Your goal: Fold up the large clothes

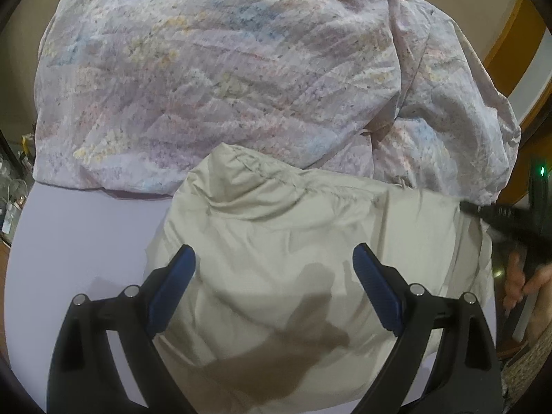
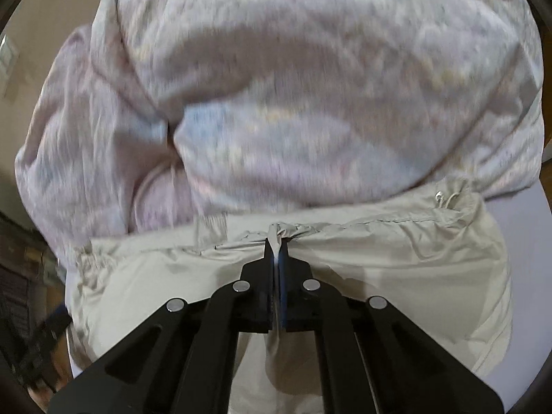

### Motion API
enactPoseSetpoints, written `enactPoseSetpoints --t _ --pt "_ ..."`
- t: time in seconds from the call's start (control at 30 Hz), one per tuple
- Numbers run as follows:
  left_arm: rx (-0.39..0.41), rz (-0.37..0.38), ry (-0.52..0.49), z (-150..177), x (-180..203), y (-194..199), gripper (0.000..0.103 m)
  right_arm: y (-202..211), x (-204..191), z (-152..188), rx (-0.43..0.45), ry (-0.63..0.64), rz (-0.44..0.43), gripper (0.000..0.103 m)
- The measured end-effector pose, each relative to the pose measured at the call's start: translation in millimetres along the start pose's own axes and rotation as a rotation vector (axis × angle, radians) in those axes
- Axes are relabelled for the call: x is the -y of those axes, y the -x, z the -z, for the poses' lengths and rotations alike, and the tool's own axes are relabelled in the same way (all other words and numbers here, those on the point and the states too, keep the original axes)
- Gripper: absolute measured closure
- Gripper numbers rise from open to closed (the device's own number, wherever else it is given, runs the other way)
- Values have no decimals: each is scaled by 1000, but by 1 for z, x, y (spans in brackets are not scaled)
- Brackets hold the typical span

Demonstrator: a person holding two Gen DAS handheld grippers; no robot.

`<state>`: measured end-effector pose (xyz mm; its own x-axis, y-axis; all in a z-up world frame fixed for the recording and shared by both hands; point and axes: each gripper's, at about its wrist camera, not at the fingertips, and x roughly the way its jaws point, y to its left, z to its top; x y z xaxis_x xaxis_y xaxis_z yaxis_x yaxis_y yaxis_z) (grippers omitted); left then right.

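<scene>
A beige garment [image 1: 293, 234] lies partly folded on a pale lilac sheet [image 1: 86, 234]. Above it hovers my left gripper [image 1: 274, 258], open, its blue pads [image 1: 176, 286] wide apart with nothing between them. In the right wrist view my right gripper [image 2: 276, 241] is shut on a pinch of the beige garment [image 2: 396, 258] near its far seam; a fold of cloth sticks up between the fingertips. A drawstring [image 2: 445, 200] shows at the garment's far right corner. The black right gripper [image 1: 510, 217] and a hand [image 1: 524, 283] also appear at the right edge of the left wrist view.
A big crumpled quilt with a pastel floral print [image 1: 224, 69] fills the far half of the bed and touches the garment's far edge [image 2: 310, 86]. Clutter and cables sit off the bed at the left [image 1: 13, 193]. A wooden frame [image 1: 510, 34] stands at the right.
</scene>
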<state>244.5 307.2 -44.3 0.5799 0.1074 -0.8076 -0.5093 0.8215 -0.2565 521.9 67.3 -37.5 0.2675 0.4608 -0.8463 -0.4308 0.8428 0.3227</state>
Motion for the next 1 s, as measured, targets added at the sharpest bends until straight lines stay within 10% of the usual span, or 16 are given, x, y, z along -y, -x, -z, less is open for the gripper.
enactPoseSetpoints --t 0.27,0.43,0.63,1.0 --pt "-9 -32 -55 6 12 -9 11 -56 11 16 -107 9 90 97" --pt "-6 -35 -80 5 23 -16 11 -27 24 13 -75 34 9 51" --pt "47 -52 -95 3 40 -22 11 28 81 31 118 41 40 54" --pt "94 -289 -106 -4 36 -69 11 -17 123 48 55 102 230 59"
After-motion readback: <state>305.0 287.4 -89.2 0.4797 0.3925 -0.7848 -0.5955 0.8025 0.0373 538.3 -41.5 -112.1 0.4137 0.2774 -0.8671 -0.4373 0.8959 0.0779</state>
